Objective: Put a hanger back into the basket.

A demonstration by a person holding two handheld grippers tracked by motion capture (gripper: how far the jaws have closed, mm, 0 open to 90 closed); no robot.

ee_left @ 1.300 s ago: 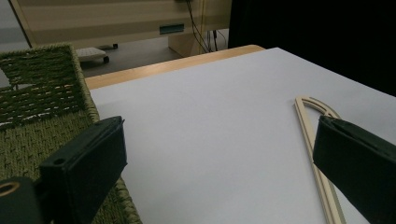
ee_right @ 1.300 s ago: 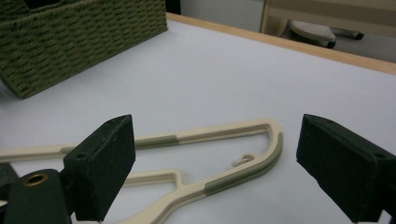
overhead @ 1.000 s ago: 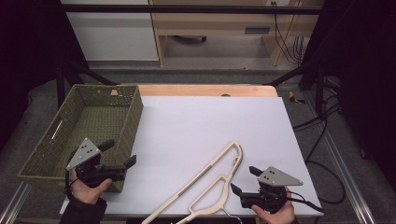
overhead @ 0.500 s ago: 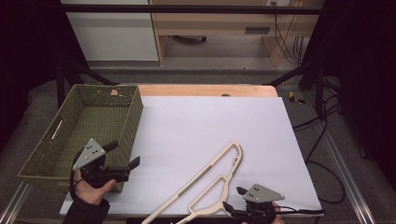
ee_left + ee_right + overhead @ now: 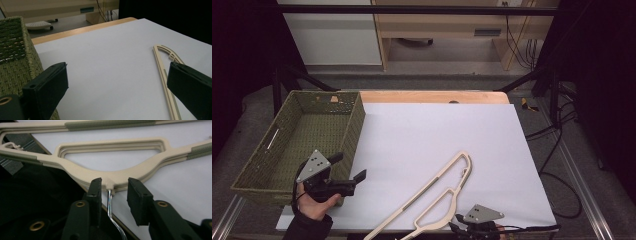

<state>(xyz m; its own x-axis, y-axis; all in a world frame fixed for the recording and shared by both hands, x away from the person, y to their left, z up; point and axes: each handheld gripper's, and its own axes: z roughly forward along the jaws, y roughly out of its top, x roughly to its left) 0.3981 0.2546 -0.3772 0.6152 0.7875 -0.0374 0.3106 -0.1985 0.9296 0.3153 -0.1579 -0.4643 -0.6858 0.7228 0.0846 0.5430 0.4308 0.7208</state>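
Note:
A beige plastic hanger [image 5: 439, 192] lies slantwise on the white table, its metal hook [image 5: 109, 205] reaching over the near edge. My right gripper [image 5: 460, 226] sits low at that edge. In the right gripper view its jaws [image 5: 112, 183] stand on either side of the hook's neck on the hanger [image 5: 112, 173]. They have just been closing, and a gap still shows between each pad and the hook. My left gripper [image 5: 348, 167] is open and holds nothing, beside the green woven basket [image 5: 357, 117]. Past its own jaws [image 5: 117, 75], the hanger's far end [image 5: 162, 65] lies on the table.
The basket's near corner [image 5: 15, 50] stands close to my left gripper's left jaw. A wooden strip [image 5: 432, 96] runs along the table's far edge. Cables [image 5: 557, 150] trail on the floor at the right.
My right gripper has sunk toward the table's near edge and its jaws have narrowed around the hanger's hook. The left gripper and the hanger have stayed in place.

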